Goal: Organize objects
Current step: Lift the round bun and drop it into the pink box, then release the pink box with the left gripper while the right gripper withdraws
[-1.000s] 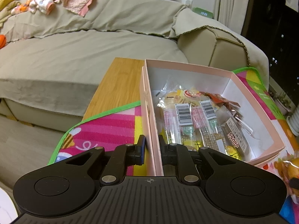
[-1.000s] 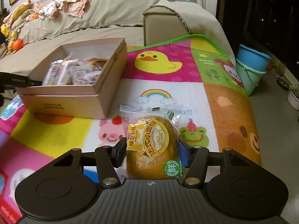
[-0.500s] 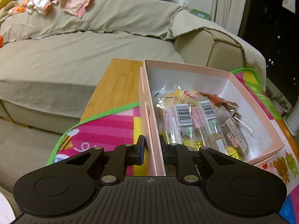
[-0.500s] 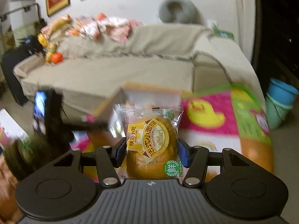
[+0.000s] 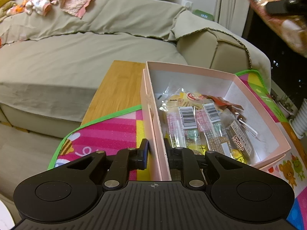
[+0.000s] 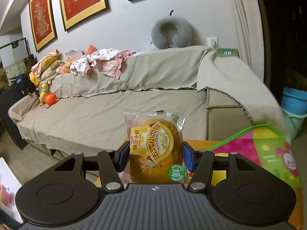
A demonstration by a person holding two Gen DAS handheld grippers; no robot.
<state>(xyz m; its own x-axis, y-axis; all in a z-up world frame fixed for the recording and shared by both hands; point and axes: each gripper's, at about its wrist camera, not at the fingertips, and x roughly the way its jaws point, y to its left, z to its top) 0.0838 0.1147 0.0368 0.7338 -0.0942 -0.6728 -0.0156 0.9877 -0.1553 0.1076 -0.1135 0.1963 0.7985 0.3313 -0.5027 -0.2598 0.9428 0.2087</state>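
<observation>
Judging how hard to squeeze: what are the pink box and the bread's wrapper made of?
Pink box: looks like matte paperboard, judging by its thin stiff wall and white lining. Bread's wrapper: glossy clear plastic film, crinkled, with a crimped top seal and printed label; the bun shows through.

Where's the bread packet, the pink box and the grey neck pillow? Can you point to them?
Bread packet (image 6: 156, 147): right wrist view, on its yellow label.
Pink box (image 5: 153, 118): left wrist view, on its left wall.
Neck pillow (image 6: 171, 31): right wrist view, on its top curve.

Pink box (image 5: 151, 103); beige sofa (image 5: 76, 57); multicoloured cartoon-print mat (image 5: 107, 134); yellow-labelled bread packet (image 6: 155, 147).
</observation>
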